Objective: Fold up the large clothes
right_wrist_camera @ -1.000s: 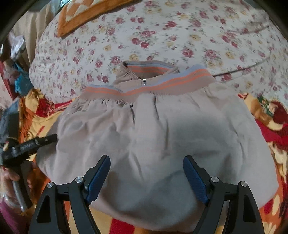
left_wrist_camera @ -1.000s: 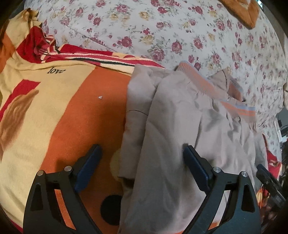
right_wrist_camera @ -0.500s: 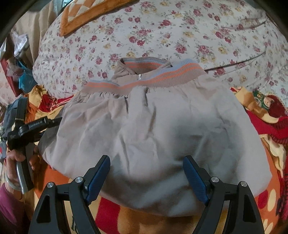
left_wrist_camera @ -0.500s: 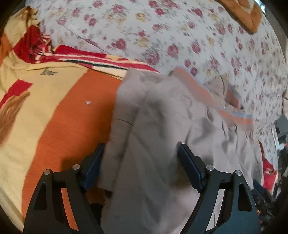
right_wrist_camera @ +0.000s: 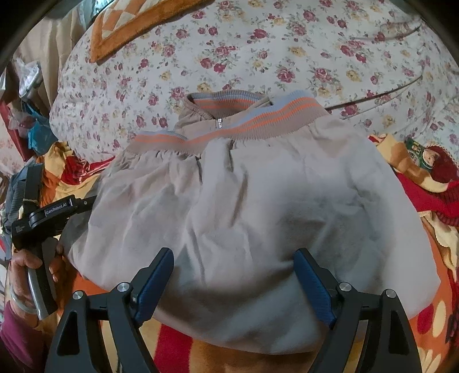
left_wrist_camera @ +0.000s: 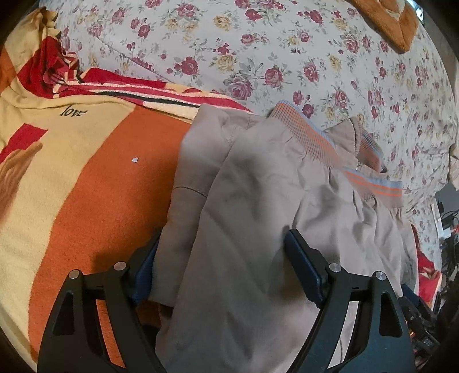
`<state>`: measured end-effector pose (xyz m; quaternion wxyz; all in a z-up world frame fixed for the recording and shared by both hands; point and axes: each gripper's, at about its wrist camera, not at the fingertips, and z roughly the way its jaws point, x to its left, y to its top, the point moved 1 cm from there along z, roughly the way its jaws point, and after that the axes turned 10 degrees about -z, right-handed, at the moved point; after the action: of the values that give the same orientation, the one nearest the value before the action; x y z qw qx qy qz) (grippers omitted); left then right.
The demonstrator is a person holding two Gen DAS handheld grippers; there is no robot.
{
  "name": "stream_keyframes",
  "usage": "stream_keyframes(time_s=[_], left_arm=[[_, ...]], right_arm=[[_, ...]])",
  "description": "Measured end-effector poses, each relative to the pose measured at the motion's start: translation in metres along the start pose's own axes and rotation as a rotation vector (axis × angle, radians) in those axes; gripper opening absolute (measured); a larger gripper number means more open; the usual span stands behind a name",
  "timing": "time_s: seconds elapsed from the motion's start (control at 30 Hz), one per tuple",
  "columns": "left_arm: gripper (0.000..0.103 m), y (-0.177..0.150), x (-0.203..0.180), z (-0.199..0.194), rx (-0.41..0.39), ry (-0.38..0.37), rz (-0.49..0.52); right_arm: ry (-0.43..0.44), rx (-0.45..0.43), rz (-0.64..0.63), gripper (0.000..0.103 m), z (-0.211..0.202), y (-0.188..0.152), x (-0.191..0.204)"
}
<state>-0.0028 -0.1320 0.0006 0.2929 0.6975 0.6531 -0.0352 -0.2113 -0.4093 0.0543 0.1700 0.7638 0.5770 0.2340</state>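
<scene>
A beige jacket (left_wrist_camera: 272,200) lies folded on the bed, its ribbed hem band with orange stripes (right_wrist_camera: 258,120) and its collar (right_wrist_camera: 226,100) at the far side. My left gripper (left_wrist_camera: 222,241) straddles the jacket's left folded edge. Its left finger (left_wrist_camera: 143,272) is partly covered by that edge and its right finger (left_wrist_camera: 304,266) rests on top, jaws wide and not pinching. My right gripper (right_wrist_camera: 233,255) hovers open over the jacket's (right_wrist_camera: 243,200) near edge with only flat cloth below. A hand (right_wrist_camera: 23,264) holds the left tool at the far left of the right wrist view.
The jacket rests on an orange, yellow and red blanket (left_wrist_camera: 86,186). Behind it is a floral quilt (right_wrist_camera: 287,51) with an orange cushion (right_wrist_camera: 129,25) on it. Clutter (right_wrist_camera: 28,114) stands beside the bed at the left.
My left gripper has shifted right onto the jacket's edge and its jaws have narrowed a little. Its left finger, earlier on bare blanket, now sits under the fabric edge. The right gripper has barely moved.
</scene>
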Motion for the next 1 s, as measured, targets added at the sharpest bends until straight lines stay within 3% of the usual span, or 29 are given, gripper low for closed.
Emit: stream_keyframes(time_s=[0.17,0.33,0.43,0.7,0.83,1.0], left_arm=[[0.08,0.0,-0.003,0.001,0.006,-0.019,0.015],[0.025,0.002,-0.006,0.002,0.045,-0.15,0.007],[0.016,0.003,-0.012,-0.001,0.048,-0.159,0.007],[0.01,0.012,-0.042,-0.048,0.04,-0.218,0.028],[0.008,0.013,-0.105,-0.081,-0.002,-0.236,0.141],[0.007,-0.014,-0.227,-0.093,-0.017,-0.238,0.362]], right_arm=[[-0.02,-0.012,-0.003,0.084,0.004,0.007,-0.004],[-0.028,-0.024,-0.002,0.084,0.002,0.012,-0.01],[-0.034,-0.022,-0.016,0.084,-0.003,0.008,-0.013],[-0.056,-0.061,0.031,0.084,-0.04,0.0,-0.052],[-0.07,-0.106,0.095,0.084,-0.058,-0.007,-0.081],[-0.034,-0.146,0.258,0.084,-0.065,-0.017,-0.124]])
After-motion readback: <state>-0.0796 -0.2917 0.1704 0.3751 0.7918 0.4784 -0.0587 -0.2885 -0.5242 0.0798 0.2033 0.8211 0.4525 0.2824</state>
